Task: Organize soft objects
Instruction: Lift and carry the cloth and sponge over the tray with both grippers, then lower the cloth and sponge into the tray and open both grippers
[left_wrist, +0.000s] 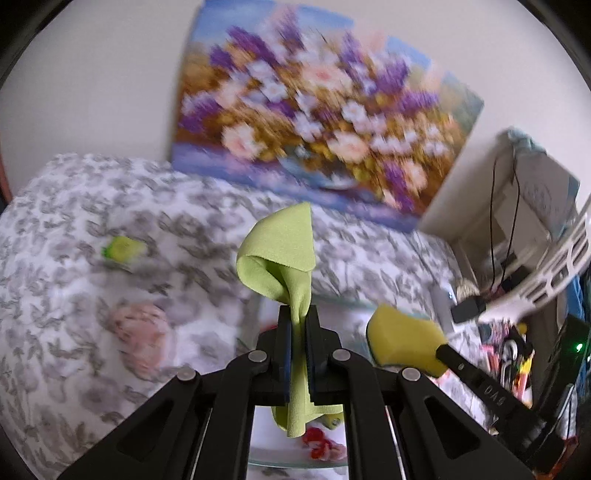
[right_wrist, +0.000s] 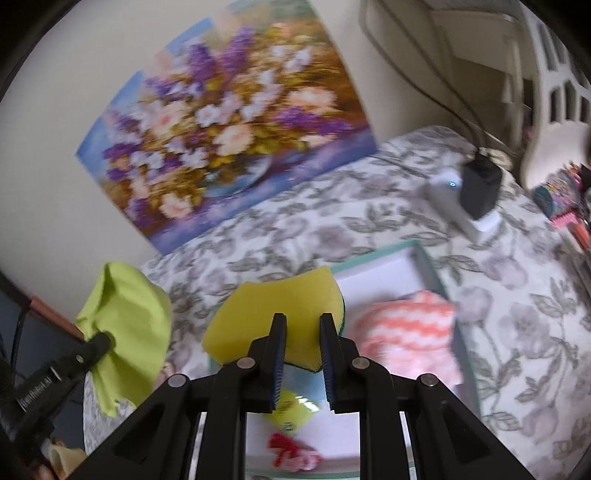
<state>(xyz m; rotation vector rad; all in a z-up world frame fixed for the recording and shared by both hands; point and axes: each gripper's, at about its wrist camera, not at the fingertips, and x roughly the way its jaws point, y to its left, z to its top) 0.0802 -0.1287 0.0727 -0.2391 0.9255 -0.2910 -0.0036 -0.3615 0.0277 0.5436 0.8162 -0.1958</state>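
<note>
1. Two claws are gripping soft things above a bed (right_wrist: 369, 221) with a grey floral cover.
2. Left claw (left_wrist: 299, 325) is pinching a thin lime cloth (left_wrist: 284, 251) tight; the limp woven fabric is bunching between the pads, one fold sticking up in front, a tail hanging down behind.
3. Right claw (right_wrist: 303, 332) is clamping a yellow sponge (right_wrist: 273, 314), jaws narrow; the sponge is a wavy-edged foam block with a dark green scrub layer on its right side, jutting out ahead of the pads.
4. Tray (right_wrist: 428, 258) with a teal rim and white floor is lying on the bed just under and beyond the right claw.
5. Fluffy coral-and-white zigzag piece (right_wrist: 406, 328) is resting in the tray, right of the sponge.
6. Flower painting (right_wrist: 229, 122) is leaning on the wall behind the bed; it is blurring.
</note>
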